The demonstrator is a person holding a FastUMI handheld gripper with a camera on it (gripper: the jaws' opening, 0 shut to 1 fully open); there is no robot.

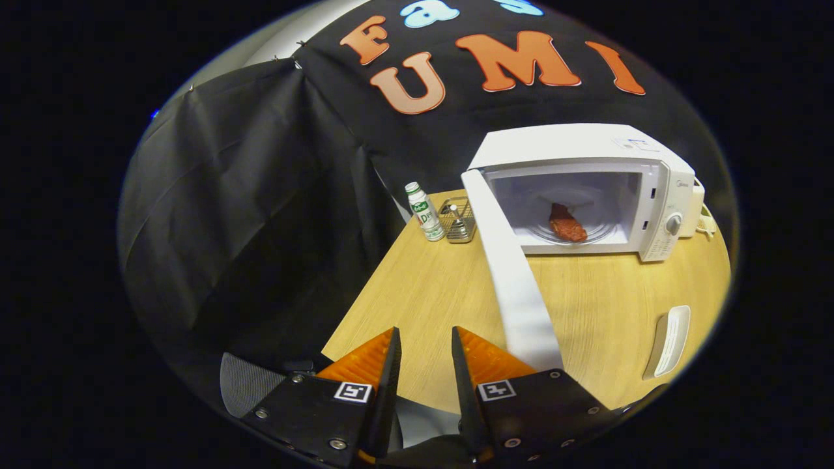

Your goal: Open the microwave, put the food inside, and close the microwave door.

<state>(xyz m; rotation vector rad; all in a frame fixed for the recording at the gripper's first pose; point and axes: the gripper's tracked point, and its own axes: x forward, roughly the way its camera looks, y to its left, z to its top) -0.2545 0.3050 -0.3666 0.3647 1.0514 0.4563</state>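
Food (pixel 567 227) on glass tray inside microwave (pixel 586 189), gripper (pixel 425 352) fingers narrowly apart w/ nothing between; push door (pixel 511 280) from outer face, swing shut evenly.

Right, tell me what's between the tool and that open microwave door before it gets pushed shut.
Nothing visible. The open, empty tool sits just left of the white microwave door, which swings out toward it over bare wooden table. The reddish food already lies inside on the glass plate.

Table (pixel 586 306) matt light wood grain; microwave (pixel 586 150) smooth white plastic; basket (pixel 458 221) shiny wire metal.
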